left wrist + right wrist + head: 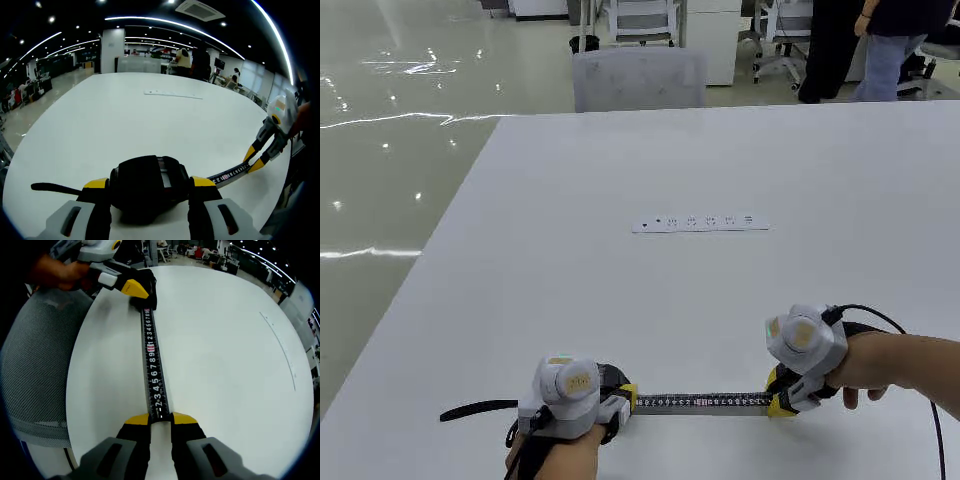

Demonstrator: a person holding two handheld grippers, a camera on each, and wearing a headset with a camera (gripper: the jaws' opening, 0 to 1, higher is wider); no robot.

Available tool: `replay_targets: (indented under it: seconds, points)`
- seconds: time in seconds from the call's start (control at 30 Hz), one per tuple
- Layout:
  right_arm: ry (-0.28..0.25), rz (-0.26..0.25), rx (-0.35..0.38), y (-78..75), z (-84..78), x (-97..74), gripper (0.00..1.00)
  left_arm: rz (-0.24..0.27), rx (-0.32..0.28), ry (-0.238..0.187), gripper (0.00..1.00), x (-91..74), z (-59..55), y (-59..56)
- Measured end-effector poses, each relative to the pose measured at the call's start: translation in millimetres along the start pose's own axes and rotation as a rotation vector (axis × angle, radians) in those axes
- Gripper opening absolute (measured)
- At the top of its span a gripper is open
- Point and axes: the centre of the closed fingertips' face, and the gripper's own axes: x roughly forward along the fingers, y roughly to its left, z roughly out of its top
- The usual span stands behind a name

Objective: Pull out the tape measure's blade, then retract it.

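The left tongs (149, 182) are clamping the black tape measure case (150, 172) between their yellow tips, pinning it down on the desk (720, 160) so it isn't sliding. The right tongs (161, 419) are squeezing narrow on the free end of the blade (152, 370), which is lying flat and straight between the two near the desk's front edge (numbers facing up). I'm judging the pull as partway done, with the anchored case letting the blade run out cleanly before the retract

An open-plan office: wheeled chairs (642, 18) along the head view's top edge, glossy floor (390, 120) at its left, strip lights (165, 21) and a ceiling vent (200, 9) atop the left gripper view.
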Motion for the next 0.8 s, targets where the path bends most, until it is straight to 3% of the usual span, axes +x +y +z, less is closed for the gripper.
replay_targets:
  seconds: [0.8]
  points:
    - [-0.011, 0.004, -0.013, 0.5, 11.1, 4.9, 0.13, -0.011, -0.017, 0.003, 0.58, -0.6, 0.4, 0.9]
